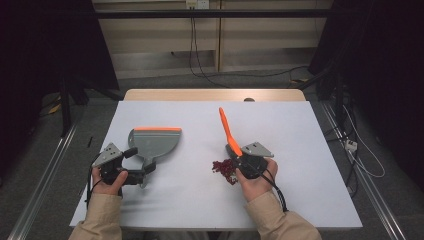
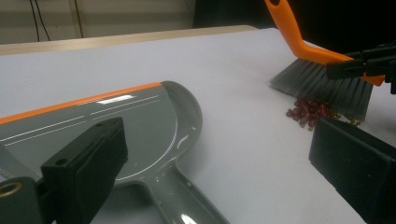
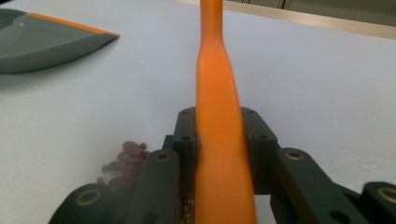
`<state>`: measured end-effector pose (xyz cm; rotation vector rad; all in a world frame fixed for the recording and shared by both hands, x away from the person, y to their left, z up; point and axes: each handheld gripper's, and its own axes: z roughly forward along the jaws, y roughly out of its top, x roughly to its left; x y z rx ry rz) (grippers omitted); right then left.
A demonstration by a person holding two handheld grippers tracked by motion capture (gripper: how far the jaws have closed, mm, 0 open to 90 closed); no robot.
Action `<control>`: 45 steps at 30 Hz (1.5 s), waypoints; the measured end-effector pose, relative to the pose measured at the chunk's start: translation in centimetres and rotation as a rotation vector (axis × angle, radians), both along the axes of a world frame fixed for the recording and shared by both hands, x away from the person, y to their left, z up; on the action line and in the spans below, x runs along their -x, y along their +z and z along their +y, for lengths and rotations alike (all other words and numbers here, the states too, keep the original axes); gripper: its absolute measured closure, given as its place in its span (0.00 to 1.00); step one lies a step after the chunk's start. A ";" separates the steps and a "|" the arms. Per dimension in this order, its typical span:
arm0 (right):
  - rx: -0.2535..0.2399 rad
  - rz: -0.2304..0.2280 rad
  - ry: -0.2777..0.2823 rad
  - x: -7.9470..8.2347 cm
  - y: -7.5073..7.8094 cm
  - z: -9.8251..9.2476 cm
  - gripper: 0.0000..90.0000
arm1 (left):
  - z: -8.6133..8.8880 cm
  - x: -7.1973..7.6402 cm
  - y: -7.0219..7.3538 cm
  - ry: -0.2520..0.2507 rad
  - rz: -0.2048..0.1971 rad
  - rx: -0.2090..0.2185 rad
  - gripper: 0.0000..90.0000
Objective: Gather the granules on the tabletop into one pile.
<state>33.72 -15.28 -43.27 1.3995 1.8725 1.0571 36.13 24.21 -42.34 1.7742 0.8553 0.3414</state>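
A grey dustpan (image 1: 156,140) with an orange lip lies on the white table, left of centre, its handle pointing toward the person. My left gripper (image 1: 142,165) is open, its black jaws standing wide on either side of the dustpan's handle (image 2: 180,196). My right gripper (image 1: 240,158) is shut on the orange handle of a brush (image 1: 226,127), which runs up between its jaws (image 3: 219,135). The grey bristles (image 2: 322,84) rest at a small pile of dark red beans (image 1: 223,170), also seen as beans (image 3: 125,161) beside the right gripper. The dustpan (image 3: 42,39) lies off to the left.
The white table top (image 1: 300,140) has open room at the back and right. A wooden strip (image 1: 215,94) runs along its far edge. Cables (image 1: 360,145) and dark stands lie on the floor around the table.
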 end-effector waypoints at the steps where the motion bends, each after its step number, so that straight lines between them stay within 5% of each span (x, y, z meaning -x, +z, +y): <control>1: -0.004 -0.005 0.000 0.0 0.1 -0.1 0.79 | 0.0 0.0 0.0 0.000 0.000 -0.001 0.05; 10: -0.074 -0.039 0.054 -0.2 0.9 -1.6 0.79 | 0.0 0.0 0.0 -0.004 0.000 -0.004 0.05; 23: -0.179 -0.031 0.217 -1.4 1.2 -3.2 0.79 | 0.0 -0.1 -0.1 -0.002 0.004 -0.002 0.05; 30: -0.204 -0.029 0.457 -1.9 2.0 -3.4 0.79 | -0.1 -0.1 -0.1 -0.002 0.006 -0.001 0.05; 32: -0.167 -0.044 0.546 -2.1 2.1 -3.4 0.79 | 0.0 -0.1 -0.1 0.000 0.008 -0.003 0.05; 45: -0.147 -0.014 0.802 -3.2 1.9 -4.7 0.79 | 0.0 -0.2 -0.2 0.002 0.008 -0.007 0.05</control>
